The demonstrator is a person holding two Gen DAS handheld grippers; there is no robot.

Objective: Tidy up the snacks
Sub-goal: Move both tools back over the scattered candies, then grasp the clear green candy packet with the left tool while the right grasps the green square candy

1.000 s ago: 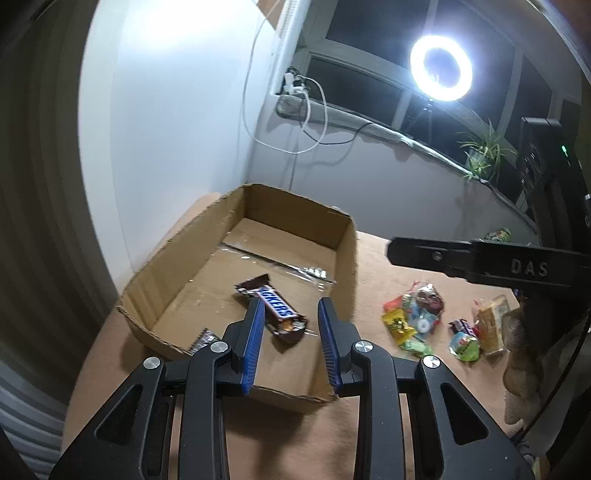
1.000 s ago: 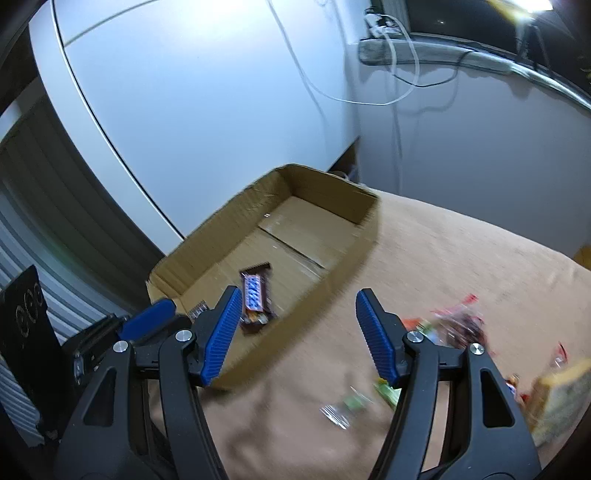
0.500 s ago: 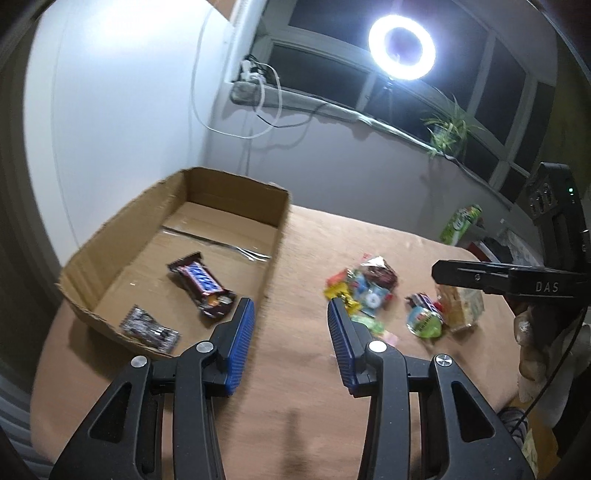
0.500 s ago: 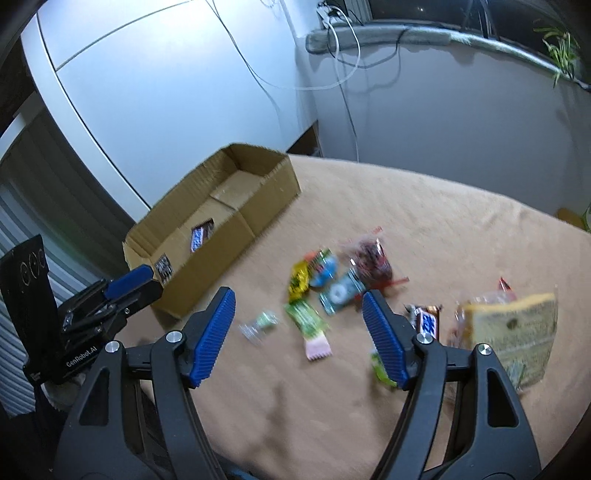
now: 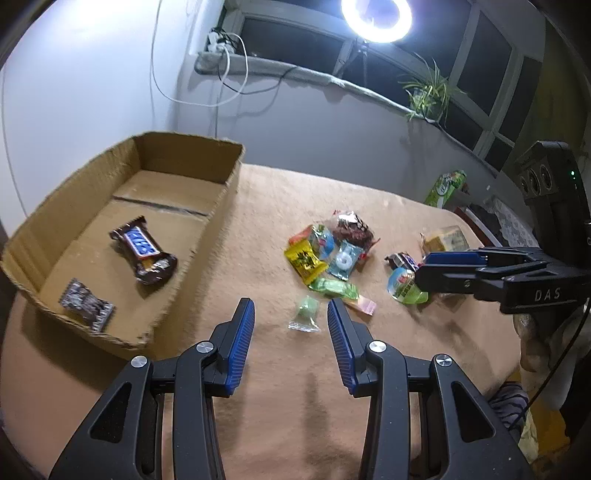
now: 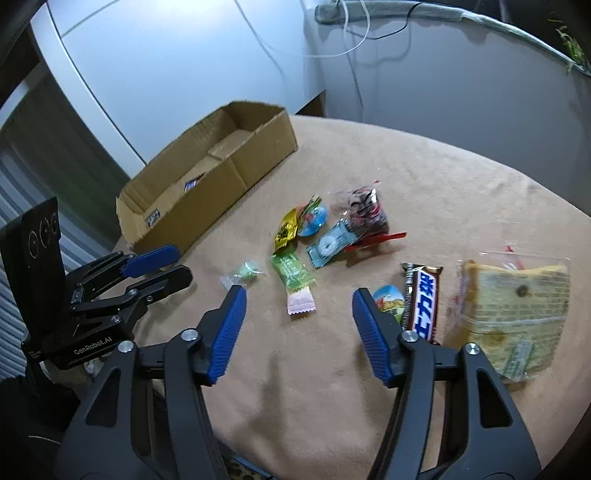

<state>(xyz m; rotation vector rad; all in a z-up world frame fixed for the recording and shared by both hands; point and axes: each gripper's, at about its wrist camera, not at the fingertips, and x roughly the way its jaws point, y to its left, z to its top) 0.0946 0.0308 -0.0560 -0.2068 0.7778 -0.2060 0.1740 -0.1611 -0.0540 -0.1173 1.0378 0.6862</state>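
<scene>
An open cardboard box (image 5: pixel 221 206) (image 6: pixel 229 184) sits at the left of the table and holds a Snickers bar (image 5: pixel 142 251) and a small dark wrapped snack (image 5: pixel 86 304). Several loose snacks lie in a pile (image 5: pixel 325 254) (image 6: pixel 325 236) on the beige cloth. My left gripper (image 5: pixel 291 314) is open and empty, just short of a small green candy (image 5: pixel 306 314) (image 6: pixel 243 275). My right gripper (image 6: pixel 297 299) is open and empty above a green-and-pink packet (image 6: pixel 293 282); a Snickers bar (image 6: pixel 423 299) lies right of it.
A clear bag with a yellow cake (image 6: pixel 513 306) lies at the right. A green carton (image 5: pixel 445 186) stands at the table's far edge. A wall, window sill with cables and a ring light (image 5: pixel 376 18) are behind. The table edge curves close in front.
Both grippers have swung from over the box to the right, toward the loose snack pile. The Snickers bar stays in the box. Both stay open.
</scene>
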